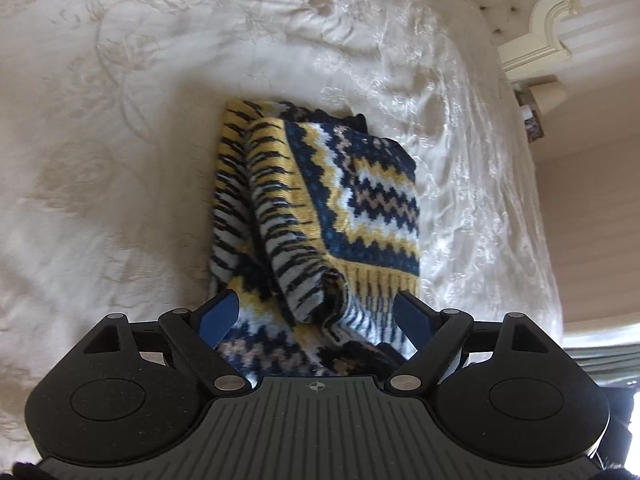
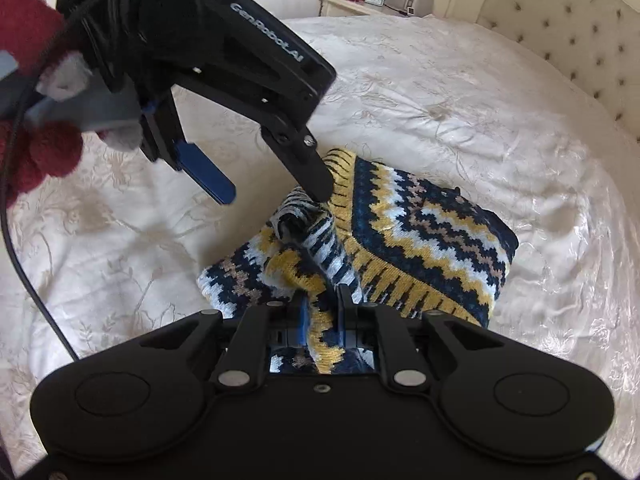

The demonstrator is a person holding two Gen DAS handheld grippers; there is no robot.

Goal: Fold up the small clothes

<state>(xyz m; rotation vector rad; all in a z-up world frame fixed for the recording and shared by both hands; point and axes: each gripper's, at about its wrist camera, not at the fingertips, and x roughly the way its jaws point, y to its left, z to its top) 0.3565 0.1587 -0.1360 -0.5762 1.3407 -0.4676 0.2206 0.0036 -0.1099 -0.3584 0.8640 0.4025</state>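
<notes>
A small knitted sweater (image 1: 360,200) with navy, yellow and white zigzags lies partly folded on the cream bedspread (image 1: 120,160). A striped sleeve (image 1: 288,220) lies bunched along its left side. My left gripper (image 1: 314,304) stands open over the sweater's near edge, with fabric below the wide gap. In the right wrist view the left gripper (image 2: 276,196) hangs above the sweater (image 2: 420,240), and its black finger (image 2: 316,180) touches the bunched sleeve (image 2: 304,216). My right gripper (image 2: 322,304) is shut on a fold of the sweater's near edge, with yellow and navy knit pinched between the pads.
The bedspread (image 2: 440,100) spreads wide around the sweater. A tufted headboard (image 2: 560,32) stands at the back right. A nightstand (image 2: 360,2) holds a clock and a lamp. A hand in a red fuzzy glove (image 2: 36,120) holds the left gripper, and a black cable (image 2: 24,276) hangs from it.
</notes>
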